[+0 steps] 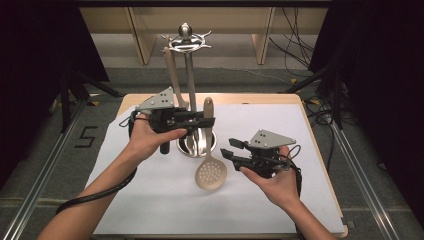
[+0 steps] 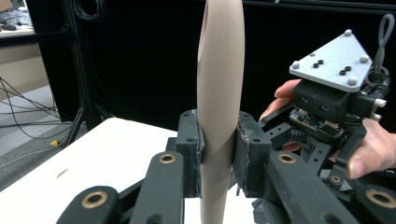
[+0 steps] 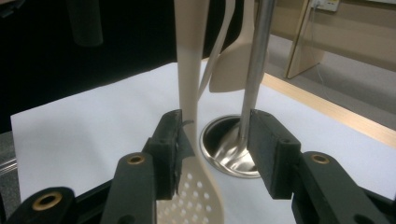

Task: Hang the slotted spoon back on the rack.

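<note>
1. left gripper (image 1: 209, 121), centre-left of the high view: we find its jaws clamped on the handle of the slotted spoon (image 1: 210, 172), which hangs upright with its bowl low over the white sheet (image 1: 150, 200).
2. right gripper (image 1: 231, 148), right of centre: jaws released, spoon between them, no pad pressing that we can confirm.
3. we advise keeping the left grip firm and lifting the spoon straight up to the rack.
4. obstacles: the utensil stand (image 1: 186, 42) with its steel base (image 1: 197, 145) just behind, and a hanging spatula (image 1: 172, 75) beside its pole.

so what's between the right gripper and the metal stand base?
The beige slotted spoon, held by its handle in the left gripper. In the high view its perforated head hangs between the open right gripper and the stand base.
</note>
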A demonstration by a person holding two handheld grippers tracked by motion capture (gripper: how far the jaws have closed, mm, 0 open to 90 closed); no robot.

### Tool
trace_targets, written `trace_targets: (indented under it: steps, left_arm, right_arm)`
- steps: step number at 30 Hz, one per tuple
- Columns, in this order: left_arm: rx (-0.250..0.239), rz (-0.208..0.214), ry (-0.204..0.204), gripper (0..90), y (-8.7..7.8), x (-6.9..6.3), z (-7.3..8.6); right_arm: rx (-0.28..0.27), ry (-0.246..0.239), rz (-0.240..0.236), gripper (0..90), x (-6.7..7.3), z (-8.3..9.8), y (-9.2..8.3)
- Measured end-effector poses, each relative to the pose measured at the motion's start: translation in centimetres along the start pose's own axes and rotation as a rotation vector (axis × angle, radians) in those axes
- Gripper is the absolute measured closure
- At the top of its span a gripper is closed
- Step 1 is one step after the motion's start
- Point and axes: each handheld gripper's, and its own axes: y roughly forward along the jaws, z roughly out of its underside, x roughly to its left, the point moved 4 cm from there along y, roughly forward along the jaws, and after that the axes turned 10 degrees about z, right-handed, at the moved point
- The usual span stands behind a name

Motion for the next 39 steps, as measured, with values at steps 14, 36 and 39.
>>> trace_targets:
  steps: [14, 36, 39]
  left_arm:
    - [-0.004, -0.025, -0.001, 73.8, -1.3, 1.3, -0.1]
    - [0.007, -0.039, 0.025, 73.8, -2.1, 2.3, -1.2]
    - [0.006, -0.040, 0.031, 73.8, -2.2, 2.4, -1.4]
  right_arm:
    - [0.016, 0.039, 0.043, 55.0, -1.2, 1.9, -0.8]
    - [0.021, 0.025, 0.045, 54.2, -1.8, 3.3, -0.7]
    - [0.013, 0.046, 0.080, 54.2, -1.8, 3.4, -0.7]
